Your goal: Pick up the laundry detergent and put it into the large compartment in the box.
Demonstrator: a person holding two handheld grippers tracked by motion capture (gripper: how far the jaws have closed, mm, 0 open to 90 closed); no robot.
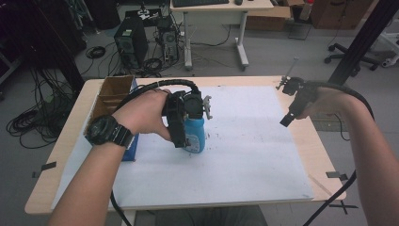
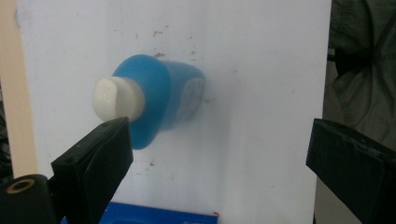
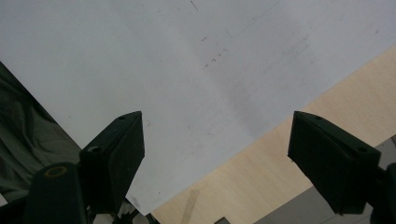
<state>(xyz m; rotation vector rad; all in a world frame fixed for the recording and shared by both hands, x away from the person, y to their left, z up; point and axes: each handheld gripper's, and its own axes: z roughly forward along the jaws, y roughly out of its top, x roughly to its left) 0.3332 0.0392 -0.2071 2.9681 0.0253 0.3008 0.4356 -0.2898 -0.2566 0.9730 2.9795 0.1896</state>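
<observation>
A blue bottle (image 1: 195,134) with a white cap (image 2: 116,99) stands upright on the white sheet (image 1: 244,155) that covers the table (image 1: 324,141), left of the sheet's middle. In the left gripper view the bottle is seen from above, cap toward the camera, and it sits off to the left side of the gap between the jaws, close to the left jaw and well apart from the right one.

The left gripper (image 2: 219,154) hangs just above the bottle with its jaws spread wide and nothing between them. The right gripper (image 3: 215,154) is held up over the right edge of the table, well apart from the bottle, jaws also spread and empty, looking down at bare sheet and wood.

Just beside the bottle on the left lie a blue box (image 1: 131,146) and an open cardboard box (image 1: 110,96).

The risk, as I judge it, is the off-centre line-up: if the left gripper comes down as it stands, the left jaw could land on the cap or shoulder and tip the bottle, or a closing squeeze could push it sideways toward the blue box. The smooth rounded body may also slip in a shallow pinch.
</observation>
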